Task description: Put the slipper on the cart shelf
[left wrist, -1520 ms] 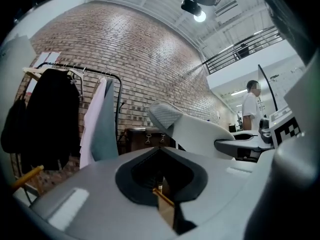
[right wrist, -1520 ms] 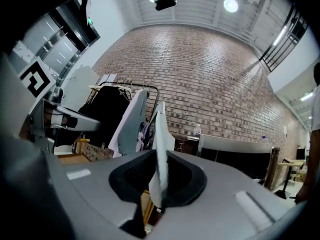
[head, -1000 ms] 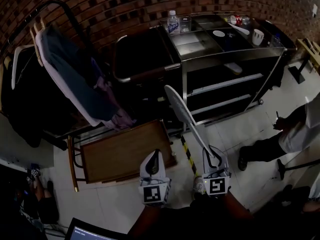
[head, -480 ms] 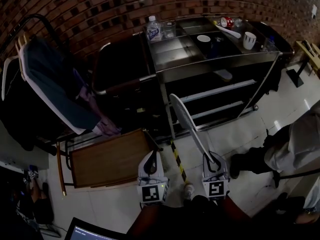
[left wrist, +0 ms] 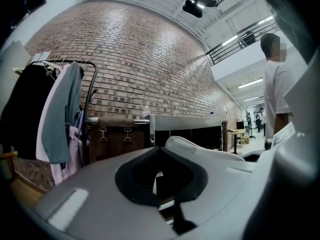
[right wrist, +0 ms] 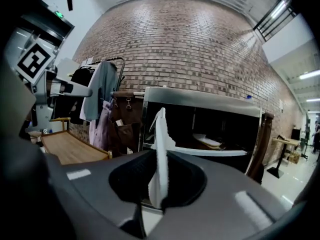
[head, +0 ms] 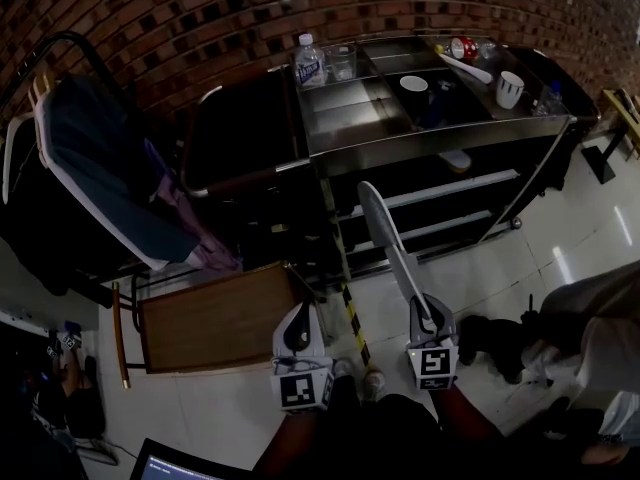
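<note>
A long white slipper [head: 388, 240] sticks out of my right gripper [head: 424, 313], which is shut on its heel end; the toe points at the steel cart [head: 440, 133]. In the right gripper view the slipper [right wrist: 160, 144] stands on edge between the jaws of the right gripper [right wrist: 158, 184], in front of the cart's open shelf [right wrist: 225, 153]. A second pale slipper [head: 456, 158] lies on that shelf. My left gripper [head: 299, 336] hovers shut and empty beside the right one, over the floor. From the left gripper [left wrist: 160, 171] the held slipper [left wrist: 200, 151] shows at the right.
A clothes rack [head: 110, 168] with hanging garments stands at the left, with a low wooden table [head: 215, 318] in front of it. On the cart top are a water bottle [head: 308, 63], a bowl [head: 413, 83] and a cup [head: 510, 88]. A person's legs [head: 590, 338] are at the right.
Both grippers have come nearer the cart and the right one has sunk a little, carrying the slipper. The slipper's toe now reaches in front of the shelves. The person at the right has stepped closer.
</note>
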A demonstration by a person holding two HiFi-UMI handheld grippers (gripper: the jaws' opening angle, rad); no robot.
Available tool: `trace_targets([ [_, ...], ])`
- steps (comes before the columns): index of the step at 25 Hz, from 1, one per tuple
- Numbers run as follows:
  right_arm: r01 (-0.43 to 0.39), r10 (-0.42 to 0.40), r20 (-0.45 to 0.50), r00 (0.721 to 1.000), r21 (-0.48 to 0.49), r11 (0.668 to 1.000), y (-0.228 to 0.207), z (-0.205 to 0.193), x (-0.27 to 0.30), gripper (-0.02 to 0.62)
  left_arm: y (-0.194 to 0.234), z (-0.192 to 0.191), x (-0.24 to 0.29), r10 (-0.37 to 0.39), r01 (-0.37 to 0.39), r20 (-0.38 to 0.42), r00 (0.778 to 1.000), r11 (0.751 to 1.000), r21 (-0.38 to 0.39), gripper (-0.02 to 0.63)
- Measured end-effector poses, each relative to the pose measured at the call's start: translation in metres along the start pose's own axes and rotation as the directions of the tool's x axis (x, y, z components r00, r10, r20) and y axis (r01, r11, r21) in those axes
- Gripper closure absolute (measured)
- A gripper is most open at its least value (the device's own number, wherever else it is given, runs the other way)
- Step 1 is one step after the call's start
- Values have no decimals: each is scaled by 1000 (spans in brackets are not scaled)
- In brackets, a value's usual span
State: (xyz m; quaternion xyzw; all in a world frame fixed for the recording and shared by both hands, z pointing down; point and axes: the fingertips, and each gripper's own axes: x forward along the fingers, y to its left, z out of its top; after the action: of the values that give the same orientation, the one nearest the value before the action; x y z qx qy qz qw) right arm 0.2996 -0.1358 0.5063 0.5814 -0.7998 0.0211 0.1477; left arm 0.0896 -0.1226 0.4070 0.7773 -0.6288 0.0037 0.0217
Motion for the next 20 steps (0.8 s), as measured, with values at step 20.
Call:
trace_targets([
  [20, -20, 48, -48, 998, 481, 877, -35, 33, 216, 555, 57, -2, 99, 41, -41, 9, 999, 999, -19, 594],
])
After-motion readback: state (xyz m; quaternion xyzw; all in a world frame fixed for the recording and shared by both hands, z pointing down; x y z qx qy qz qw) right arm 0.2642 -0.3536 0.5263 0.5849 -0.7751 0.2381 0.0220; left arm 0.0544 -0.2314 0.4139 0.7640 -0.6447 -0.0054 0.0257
